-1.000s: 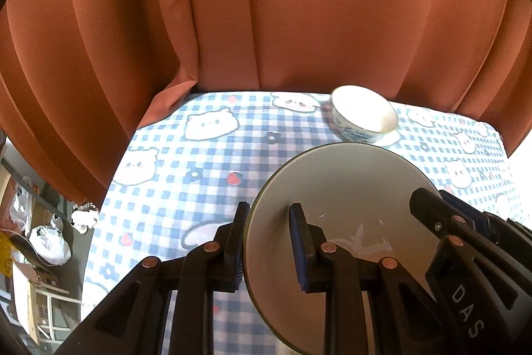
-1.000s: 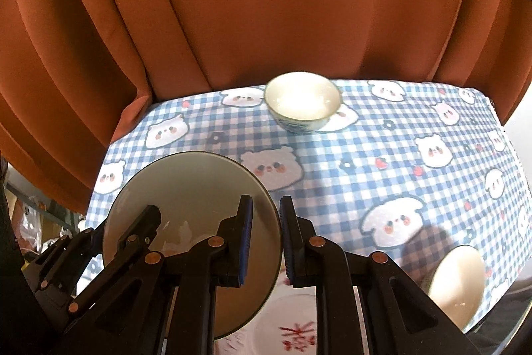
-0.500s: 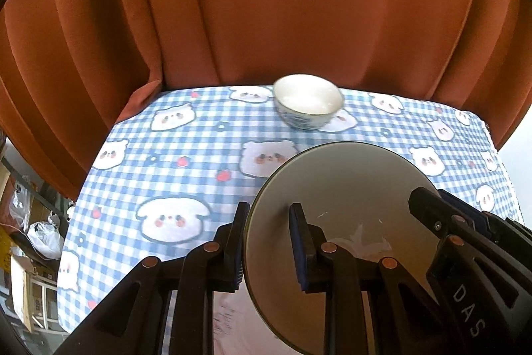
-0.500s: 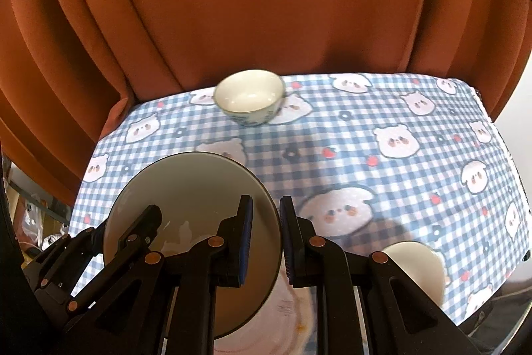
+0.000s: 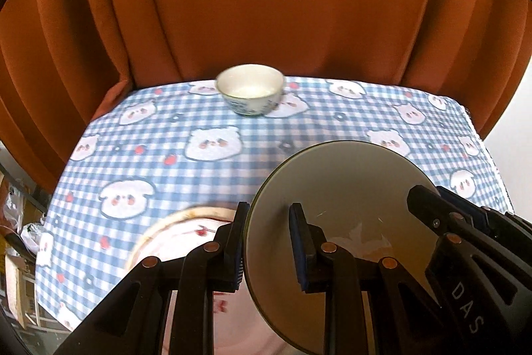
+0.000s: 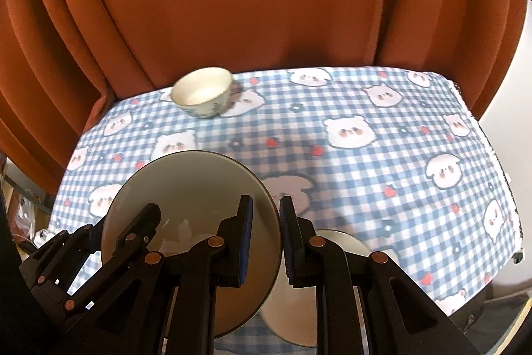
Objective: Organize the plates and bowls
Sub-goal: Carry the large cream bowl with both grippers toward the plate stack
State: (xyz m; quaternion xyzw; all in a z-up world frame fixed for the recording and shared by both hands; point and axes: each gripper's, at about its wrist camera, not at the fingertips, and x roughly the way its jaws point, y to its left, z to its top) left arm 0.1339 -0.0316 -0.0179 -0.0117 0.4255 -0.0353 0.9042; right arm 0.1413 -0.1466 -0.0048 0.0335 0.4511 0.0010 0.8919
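Both grippers, left (image 5: 267, 243) and right (image 6: 265, 240), jaws clamped on grey plate (image 5: 335, 188) rims, blocking floral plate (image 5: 186, 235); small bowl (image 5: 250, 88) far on checkered desk (image 5: 199, 175).

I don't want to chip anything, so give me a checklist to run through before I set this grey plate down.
1. Left claw clamped on the grey plate rim: ok.
2. Right claw clamped on the opposite rim: ok.
3. Grey plate centred over the floral plate: cannot tell, mostly hidden.
4. Cream dish beneath the right claw out of the way: cannot tell.
5. Patterned bowl far from the landing spot: ok.
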